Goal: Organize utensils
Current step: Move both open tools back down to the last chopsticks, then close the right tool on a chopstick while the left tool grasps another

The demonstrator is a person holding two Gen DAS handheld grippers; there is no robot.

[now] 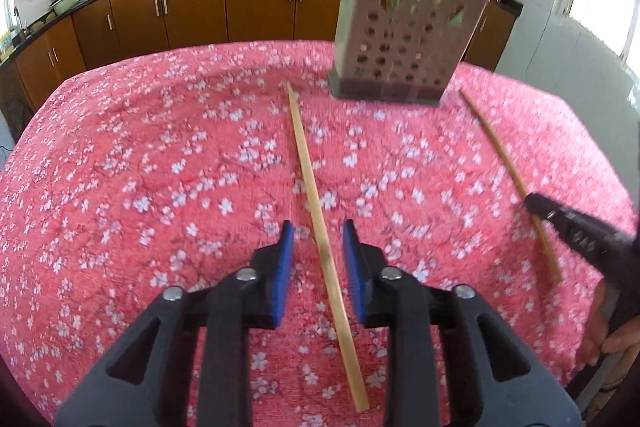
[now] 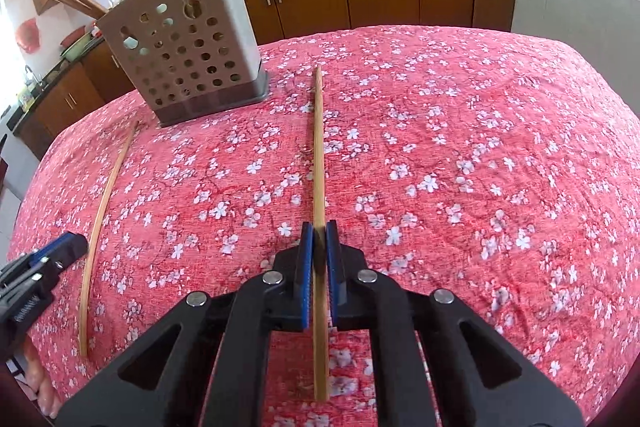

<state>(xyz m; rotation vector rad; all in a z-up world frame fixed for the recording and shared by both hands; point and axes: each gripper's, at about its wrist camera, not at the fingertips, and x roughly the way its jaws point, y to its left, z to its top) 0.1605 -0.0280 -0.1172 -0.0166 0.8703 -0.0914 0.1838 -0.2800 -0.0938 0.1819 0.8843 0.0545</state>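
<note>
Bamboo chopsticks: two; right tool (image 2: 319, 229) pinches one (image 2: 319, 147), left tool (image 1: 318, 227) wide.

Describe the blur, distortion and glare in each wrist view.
Left wrist view: motion blur smears the holder and cloth; the window at right is blown out; fisheye bends the counter. Right wrist view: sharper, slight blur on the chopstick between the right tongs; the table edge bows.
</note>
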